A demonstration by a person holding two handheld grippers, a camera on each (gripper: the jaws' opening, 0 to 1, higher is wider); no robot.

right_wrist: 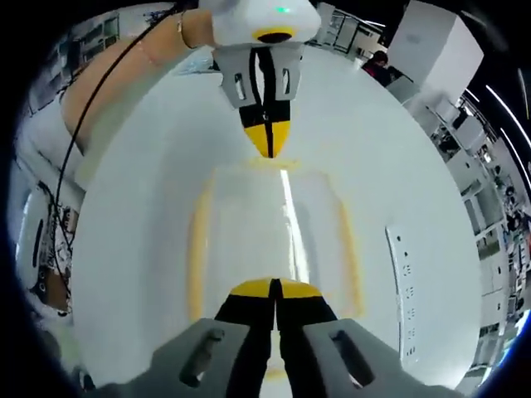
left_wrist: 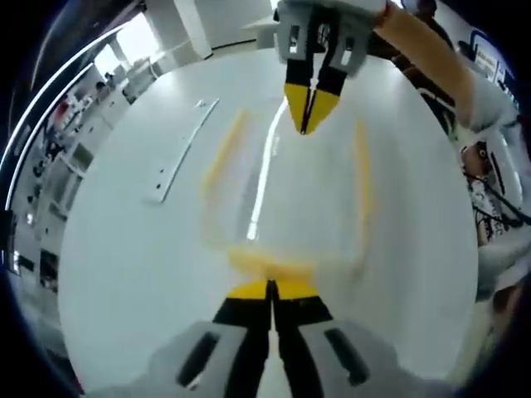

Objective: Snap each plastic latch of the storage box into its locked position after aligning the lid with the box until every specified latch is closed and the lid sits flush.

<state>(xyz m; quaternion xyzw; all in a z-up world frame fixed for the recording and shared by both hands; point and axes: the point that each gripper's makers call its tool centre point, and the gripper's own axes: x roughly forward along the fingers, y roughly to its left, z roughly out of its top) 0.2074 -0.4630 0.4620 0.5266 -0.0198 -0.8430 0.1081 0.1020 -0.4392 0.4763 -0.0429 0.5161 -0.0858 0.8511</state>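
Clear storage box with yellow trim, pressed at both short ends by closed tongs

The storage box (right_wrist: 274,240) lies flat on the white bench (right_wrist: 415,166), lid (left_wrist: 282,191) on; the left tongs (left_wrist: 270,290) and the right tongs (right_wrist: 275,288) face each other across it, each with jaws closed on nothing and tips at a yellow end latch (left_wrist: 270,265). Whether either latch is fully seated cannot be read through the blur. Judged from its thin transparent walls, the box is light, fairly stiff yet flexible, and slick, so it may slide on the smooth bench unless both ends are loaded together. Contact belongs on the yellow latches, not the clear lid panel, which could bow. A white strip (right_wrist: 404,282) lies beside the box
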